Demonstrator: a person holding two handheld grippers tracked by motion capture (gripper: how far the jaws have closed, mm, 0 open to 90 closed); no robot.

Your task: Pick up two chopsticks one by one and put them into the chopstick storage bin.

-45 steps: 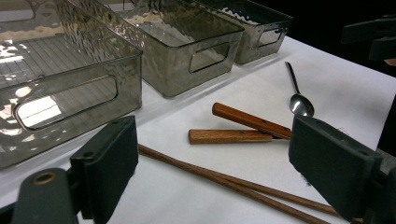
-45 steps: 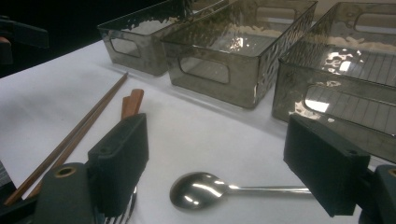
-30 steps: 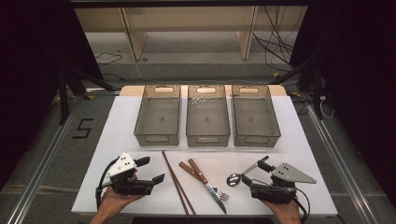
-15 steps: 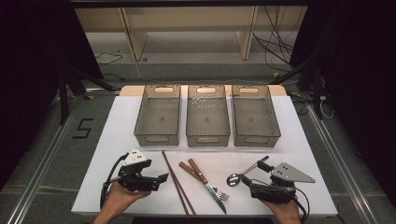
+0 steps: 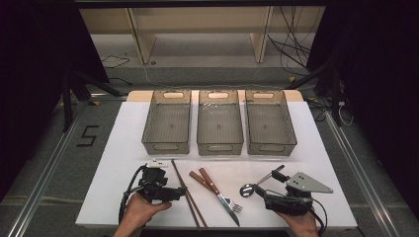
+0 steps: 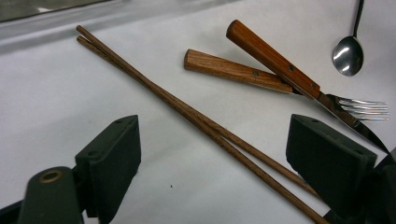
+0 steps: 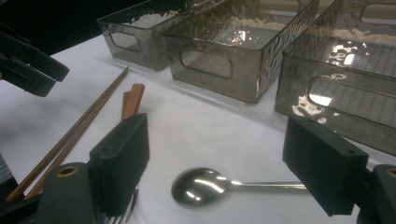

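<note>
Left gripper (image 5: 170, 193) shifts right from lower left of frame, swings toward chopsticks (image 5: 188, 193), open jaws now straddling them.

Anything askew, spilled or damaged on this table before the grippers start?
Nothing spilled or damaged. Only oddity: the knife lies crossed over the fork, their wooden handles overlapping, beside the chopsticks. The spoon lies apart; the three bins stand straight.

two hands enter from the bottom edge, each holding a gripper low over the table. the left gripper (image 5: 179, 193) sits at about seven o'clock, pointing toward three o'clock, jaws spread wide. the right gripper (image 5: 260, 189) sits at about five o'clock, pointing toward ten o'clock, jaws also spread wide.
</note>
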